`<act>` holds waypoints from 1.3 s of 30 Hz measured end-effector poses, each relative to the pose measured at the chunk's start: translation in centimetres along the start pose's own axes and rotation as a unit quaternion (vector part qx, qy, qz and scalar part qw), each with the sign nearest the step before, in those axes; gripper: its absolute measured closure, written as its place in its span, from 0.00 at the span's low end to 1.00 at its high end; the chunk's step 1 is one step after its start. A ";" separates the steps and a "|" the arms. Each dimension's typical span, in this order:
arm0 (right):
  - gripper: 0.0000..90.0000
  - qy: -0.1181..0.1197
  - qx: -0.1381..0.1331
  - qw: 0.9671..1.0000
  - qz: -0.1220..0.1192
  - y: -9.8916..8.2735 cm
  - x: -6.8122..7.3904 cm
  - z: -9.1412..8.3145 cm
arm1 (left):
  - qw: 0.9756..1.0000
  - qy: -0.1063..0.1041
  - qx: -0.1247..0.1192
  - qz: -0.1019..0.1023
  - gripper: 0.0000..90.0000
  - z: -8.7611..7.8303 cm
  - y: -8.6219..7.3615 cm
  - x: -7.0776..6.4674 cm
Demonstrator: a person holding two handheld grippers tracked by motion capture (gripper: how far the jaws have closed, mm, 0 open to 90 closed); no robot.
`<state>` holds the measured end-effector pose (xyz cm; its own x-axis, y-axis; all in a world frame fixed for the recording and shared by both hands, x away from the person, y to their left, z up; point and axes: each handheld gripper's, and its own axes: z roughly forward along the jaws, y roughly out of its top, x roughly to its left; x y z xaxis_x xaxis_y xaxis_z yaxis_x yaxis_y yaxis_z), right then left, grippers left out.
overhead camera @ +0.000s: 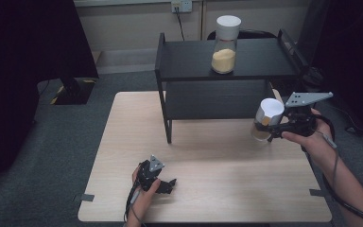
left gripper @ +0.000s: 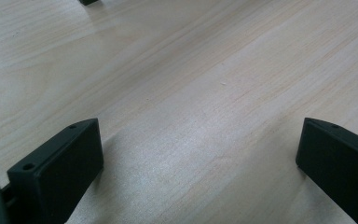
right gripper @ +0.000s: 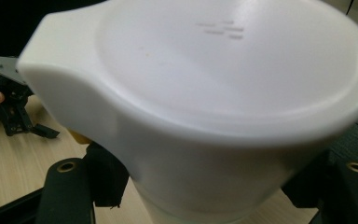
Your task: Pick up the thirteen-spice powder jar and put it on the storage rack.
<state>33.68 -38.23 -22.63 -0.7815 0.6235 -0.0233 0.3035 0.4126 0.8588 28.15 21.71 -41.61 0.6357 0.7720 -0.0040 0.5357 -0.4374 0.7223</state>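
White-lidded jar (overhead camera: 267,118) is up off the wooden table (overhead camera: 123,142), clamped in the right gripper (overhead camera: 276,126) out at about 3 o'clock, just beside the black shelf's (overhead camera: 246,59) right end. It's tilted, lid leaning toward the person. In the right gripper view the white lid (right gripper: 223,84) sits right between the black jaws, which press on the jar below the lid. A second jar with yellow stuff (overhead camera: 226,45) stands upright on the shelf top at 12 o'clock. Left gripper (overhead camera: 163,184) rests on the table at 6 o'clock, jaws spread wide, just bare wood between them.
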 end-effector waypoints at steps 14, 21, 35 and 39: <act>0.34 0.000 -0.010 1.000 -0.007 3.8 -0.3 -1.8 | 1.000 0.000 0.000 0.000 0.00 0.0 0.0 0.0; 0.34 -0.013 -0.004 1.000 -0.015 5.9 -0.3 -2.9 | 1.000 0.000 0.000 0.000 0.00 0.0 0.0 0.0; 0.34 -0.023 -0.008 1.000 -0.017 8.9 -0.7 -4.4 | 1.000 0.000 0.000 0.000 0.00 0.0 0.0 0.0; 0.34 -0.027 -0.009 0.999 -0.020 9.8 -0.6 -4.7 | 1.000 0.000 -0.001 -0.001 0.00 0.0 0.0 0.0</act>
<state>34.59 -37.69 -11.76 -0.7623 0.6415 -0.0853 0.2622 0.4267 0.8656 28.14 21.71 -41.63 0.6347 0.7728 -0.0058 0.5364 -0.4352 0.7231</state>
